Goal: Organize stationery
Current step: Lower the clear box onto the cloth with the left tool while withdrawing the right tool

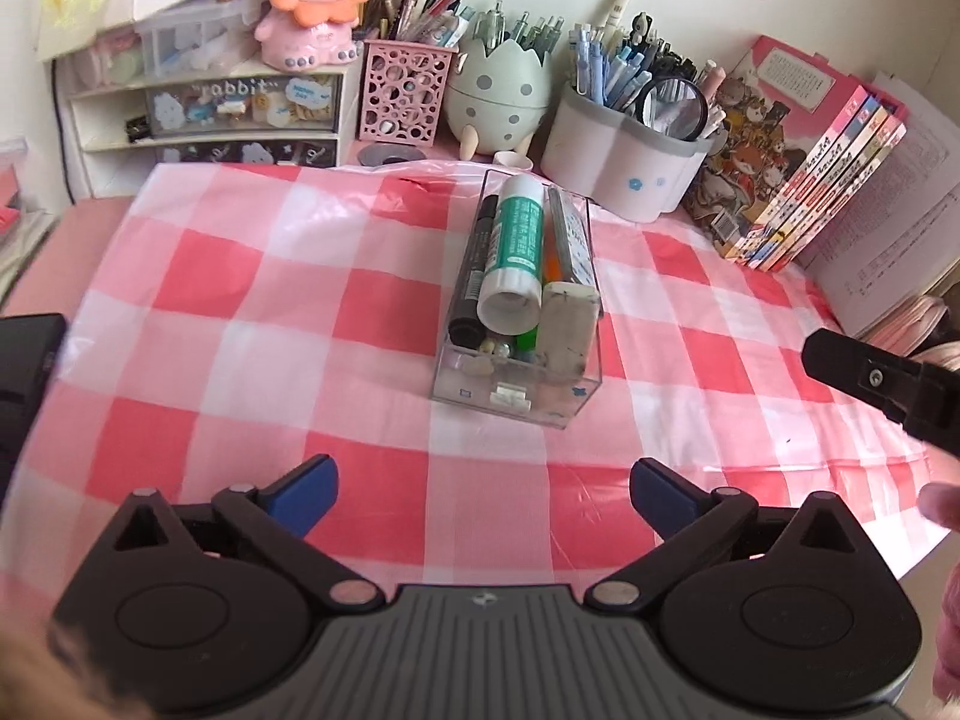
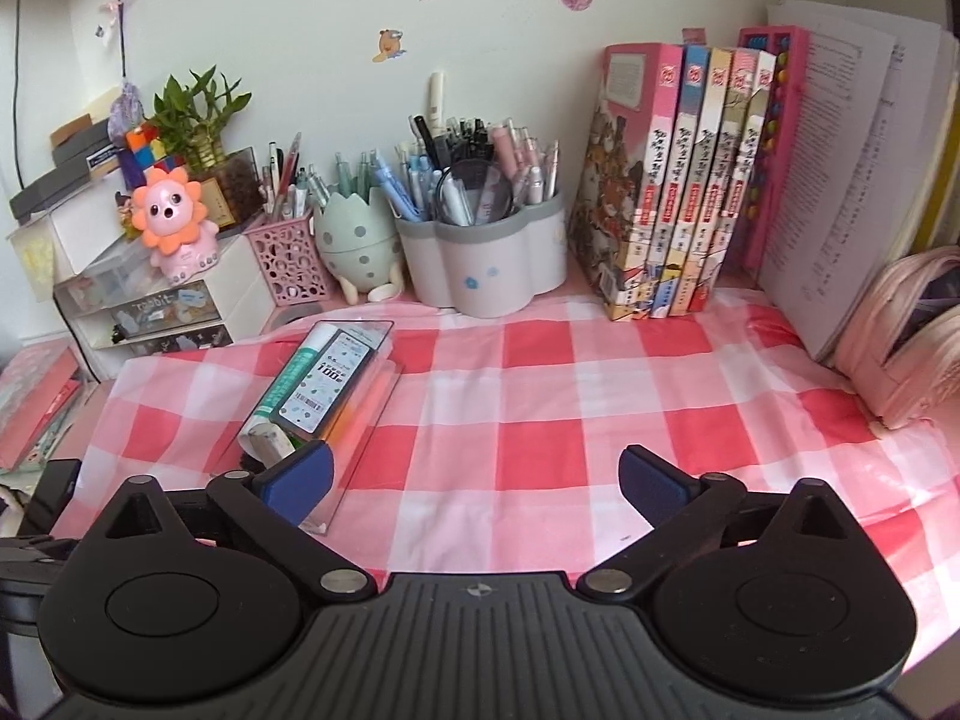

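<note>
From the left wrist view, we see the clear plastic box (image 1: 516,324) lying on the checked tablecloth (image 1: 240,312), in front of the grey-rimmed pen holder (image 1: 624,162). It is packed with a green-labelled glue stick (image 1: 511,252), a black marker (image 1: 477,276) and a worn white eraser (image 1: 567,324). We judge the box stiff, smooth and rather slippery, light even when full, and liable to spill if tipped; its long side walls look the best place to take hold. The left tongs (image 1: 483,495) stand wide open over the cloth on the near side of the box, holding and touching nothing.

From the right wrist view, the box (image 2: 324,396) lies before the pen holder (image 2: 486,264), toward its left. The right tongs (image 2: 474,483) gape just as wide, empty; one blue pad (image 2: 300,480) overlaps the box's near end, though we cannot tell if it touches.
</note>
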Available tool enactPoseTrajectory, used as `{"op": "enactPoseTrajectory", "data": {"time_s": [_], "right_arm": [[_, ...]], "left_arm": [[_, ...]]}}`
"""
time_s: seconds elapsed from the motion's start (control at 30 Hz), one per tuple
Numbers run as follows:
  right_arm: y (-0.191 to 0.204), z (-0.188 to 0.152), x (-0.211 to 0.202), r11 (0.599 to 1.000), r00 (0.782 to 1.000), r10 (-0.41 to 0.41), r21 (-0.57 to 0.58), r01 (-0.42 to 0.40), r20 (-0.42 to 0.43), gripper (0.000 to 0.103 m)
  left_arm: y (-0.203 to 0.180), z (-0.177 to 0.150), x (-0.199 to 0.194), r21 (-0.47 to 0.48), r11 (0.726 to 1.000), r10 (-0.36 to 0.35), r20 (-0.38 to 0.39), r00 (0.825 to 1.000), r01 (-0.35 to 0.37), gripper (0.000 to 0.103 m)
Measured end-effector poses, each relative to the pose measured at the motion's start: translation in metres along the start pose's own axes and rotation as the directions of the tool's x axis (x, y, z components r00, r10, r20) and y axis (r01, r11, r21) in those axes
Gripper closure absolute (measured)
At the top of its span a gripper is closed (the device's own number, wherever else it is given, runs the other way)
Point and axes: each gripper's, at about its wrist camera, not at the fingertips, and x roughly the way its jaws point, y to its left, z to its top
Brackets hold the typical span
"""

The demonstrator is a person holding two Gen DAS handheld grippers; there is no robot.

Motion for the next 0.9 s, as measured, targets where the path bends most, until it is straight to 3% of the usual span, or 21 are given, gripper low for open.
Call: {"op": "enactPoseTrajectory", "data": {"time_s": [0.27, 0.43, 0.9], "right_arm": [[-0.005, -0.001, -0.018, 0.995, 0.995, -0.097, -0.006, 0.097, -0.012, 0.005], [-0.014, -0.003, -0.028, 0.991, 0.991, -0.134, -0.004, 0.134, -0.022, 0.005], [-0.020, -0.006, -0.026, 0.993, 0.992, -0.120, 0.011, 0.121, -0.045, 0.005]], "left_arm": [[-0.023, -0.001, -0.034, 0.049, 0.995, 0.088, 0.051, 0.995, -0.091, 0.022], [-0.038, -0.004, -0.048, 0.089, 0.991, 0.089, 0.073, 0.993, -0.096, 0.022], [-0.053, -0.008, -0.044, 0.132, 0.987, 0.083, 0.053, 0.995, -0.089, 0.022]]}}
